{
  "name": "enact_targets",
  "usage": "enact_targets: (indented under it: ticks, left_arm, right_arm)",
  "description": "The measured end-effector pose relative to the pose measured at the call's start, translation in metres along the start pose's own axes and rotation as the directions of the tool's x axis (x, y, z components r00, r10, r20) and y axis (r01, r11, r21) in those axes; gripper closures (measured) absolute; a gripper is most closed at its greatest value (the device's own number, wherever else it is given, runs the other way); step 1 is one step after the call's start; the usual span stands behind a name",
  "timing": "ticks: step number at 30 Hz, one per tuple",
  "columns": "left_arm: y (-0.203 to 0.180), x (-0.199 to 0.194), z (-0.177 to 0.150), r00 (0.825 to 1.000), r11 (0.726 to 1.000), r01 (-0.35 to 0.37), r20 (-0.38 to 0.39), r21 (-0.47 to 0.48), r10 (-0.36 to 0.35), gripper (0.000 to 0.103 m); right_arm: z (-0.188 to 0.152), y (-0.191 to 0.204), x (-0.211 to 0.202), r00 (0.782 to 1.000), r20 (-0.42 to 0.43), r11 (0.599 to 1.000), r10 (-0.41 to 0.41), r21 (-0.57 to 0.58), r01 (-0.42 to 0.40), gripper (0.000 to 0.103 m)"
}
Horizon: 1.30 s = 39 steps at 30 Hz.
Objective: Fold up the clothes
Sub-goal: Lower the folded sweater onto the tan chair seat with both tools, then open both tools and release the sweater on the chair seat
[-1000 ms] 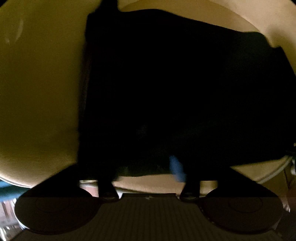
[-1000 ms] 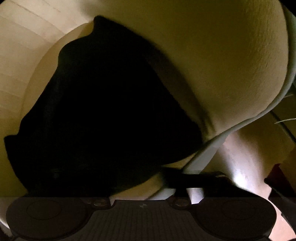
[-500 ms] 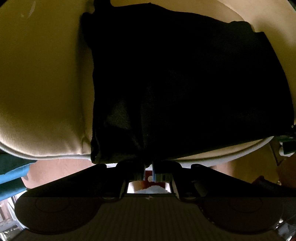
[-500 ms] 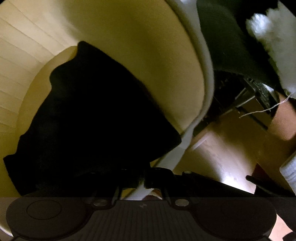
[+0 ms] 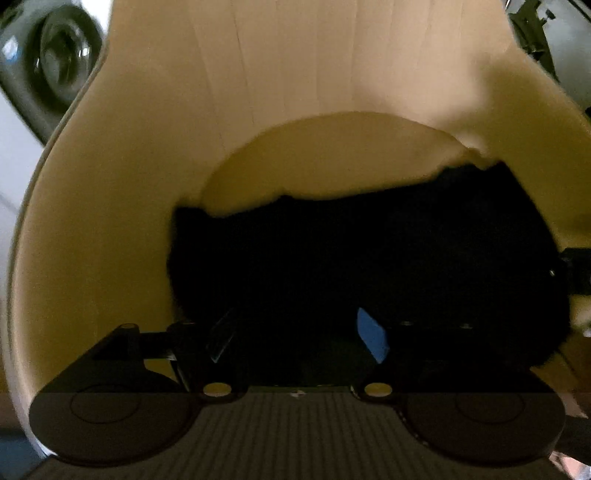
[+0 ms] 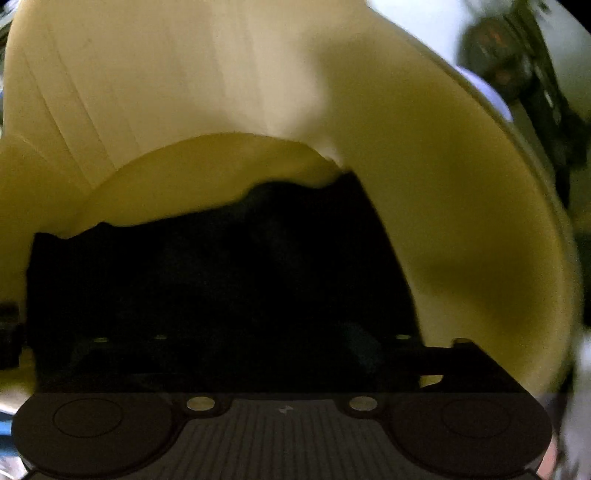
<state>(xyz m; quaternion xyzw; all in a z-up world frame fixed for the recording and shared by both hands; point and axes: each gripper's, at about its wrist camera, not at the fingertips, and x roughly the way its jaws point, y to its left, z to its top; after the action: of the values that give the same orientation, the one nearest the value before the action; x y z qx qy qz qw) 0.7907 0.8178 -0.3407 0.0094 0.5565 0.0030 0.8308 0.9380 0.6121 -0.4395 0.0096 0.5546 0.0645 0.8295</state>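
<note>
Left wrist view, black garment (image 5: 369, 266) on cream chair seat (image 5: 110, 221), both claws opening, nothing between.

Pretty dim in here, warm yellowish light. Most of both views is a big cream tub chair (image 5: 122, 206) — curved shell with vertical seams up the backrest (image 6: 155, 74), and a rounded seat cushion (image 5: 332, 158) that looks more mustard in the shadow. Behind the chair's left edge there's a blurry grey round thing (image 5: 59, 62) — can't tell what. Pale wall (image 6: 417, 18) and some dark clutter (image 6: 517, 66) off to the right.
</note>
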Motion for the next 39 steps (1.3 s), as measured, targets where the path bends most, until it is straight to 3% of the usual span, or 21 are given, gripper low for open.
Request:
enact_targets:
  ticks: [2,4,7,13,17,19,21,23,30,35,39]
  left_arm:
    - [0.016,0.011,0.014,1.0,1.0,0.022,-0.002,0.006,-0.022,0.053]
    - [0.024,0.033,0.029,0.999,0.999,0.038,-0.024,-0.005,-0.038,0.054]
    - [0.062,0.064,0.019,0.994,0.998,0.046,-0.102,-0.042,-0.05,0.053]
    - [0.065,0.069,0.017,0.993,0.997,0.074,-0.089,0.004,-0.074,0.049]
    - [0.062,0.066,0.029,0.993,0.999,0.041,-0.106,-0.015,-0.042,0.049]
    - [0.057,0.05,0.028,0.997,1.0,0.014,-0.073,-0.025,-0.016,0.039]
    - [0.05,0.023,0.023,1.0,1.0,0.007,-0.027,-0.027,-0.007,0.015]
    - [0.042,-0.005,0.016,1.0,1.0,0.002,-0.001,-0.027,-0.002,0.009]
    - [-0.004,-0.105,0.003,0.996,0.995,-0.084,-0.008,-0.06,0.083,0.006]
    - [-0.041,-0.185,0.004,0.986,0.985,-0.15,0.06,-0.08,0.155,0.005]
    - [-0.067,-0.221,0.011,0.98,0.978,-0.164,0.09,-0.132,0.177,0.003]
  right_arm:
    - [0.005,0.01,0.02,0.999,-0.004,0.995,-0.038,-0.096,0.037,0.02]
    - [0.01,0.017,0.039,0.997,-0.015,0.982,-0.072,-0.177,0.068,0.02]
    - [0.006,0.011,0.056,0.993,-0.083,0.981,-0.083,-0.184,0.066,0.022]
    - [0.005,0.002,0.066,0.99,-0.129,0.989,-0.065,-0.142,0.047,0.014]
    - [0.002,0.005,0.05,0.993,-0.104,0.987,-0.059,-0.155,0.043,0.022]
    - [-0.004,0.007,0.03,0.997,-0.069,0.984,-0.039,-0.175,0.026,0.018]
    - [-0.009,0.002,0.001,1.0,-0.03,0.988,-0.001,-0.157,-0.004,0.008]
    - [-0.013,-0.004,-0.028,0.999,-0.002,0.99,0.034,-0.134,-0.034,0.004]
    - [-0.013,-0.026,-0.121,0.994,0.001,0.991,0.113,-0.069,-0.113,0.001]
    - [-0.01,-0.049,-0.205,0.985,0.101,0.989,0.14,-0.069,-0.134,0.001]
    - [-0.017,-0.07,-0.27,0.973,0.145,0.983,0.179,-0.072,-0.17,0.001]
